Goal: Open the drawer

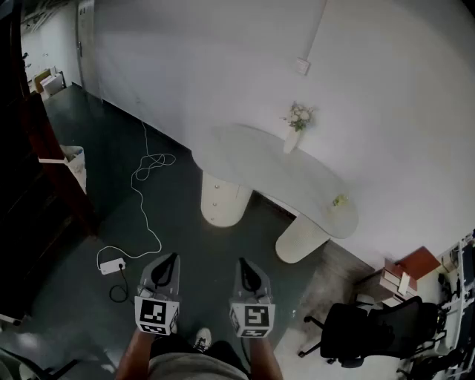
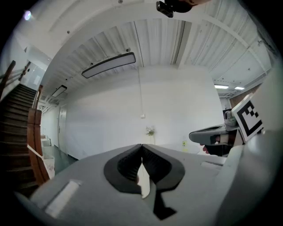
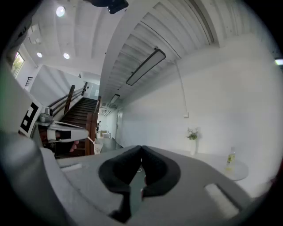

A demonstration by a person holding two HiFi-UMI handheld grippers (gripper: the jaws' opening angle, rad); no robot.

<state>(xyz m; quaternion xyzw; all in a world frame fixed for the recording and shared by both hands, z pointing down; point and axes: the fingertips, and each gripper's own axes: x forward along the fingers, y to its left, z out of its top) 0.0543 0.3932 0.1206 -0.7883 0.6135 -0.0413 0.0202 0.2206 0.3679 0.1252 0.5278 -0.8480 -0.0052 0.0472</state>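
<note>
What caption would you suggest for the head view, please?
Shut and empty, the left gripper and right gripper face a white table bearing a flower vase.

Walls: a plain white wall (image 1: 223,59) with a small white box (image 1: 302,65) high up on it.
Floor: a dark grey-green floor (image 1: 171,223), a bit shiny.
Desk: a long, rounded white desk (image 1: 260,159) stands by the wall on two fat round legs (image 1: 221,199).
On the desk: a vase of pale flowers (image 1: 298,122) and a small bottle (image 1: 338,200).
Chair: a black office chair (image 1: 371,330) on wheels, to the right.
Cable: a white cable (image 1: 148,167) loops over the floor to a white plug box (image 1: 111,264).
Stairs: dark wooden stairs (image 2: 17,128) on the left.
Ceiling: white ribbed ceiling (image 2: 177,39) with a long lamp (image 2: 108,65) and round lights (image 3: 60,11).
Corner: a reddish stack (image 1: 408,271), maybe books.
</note>
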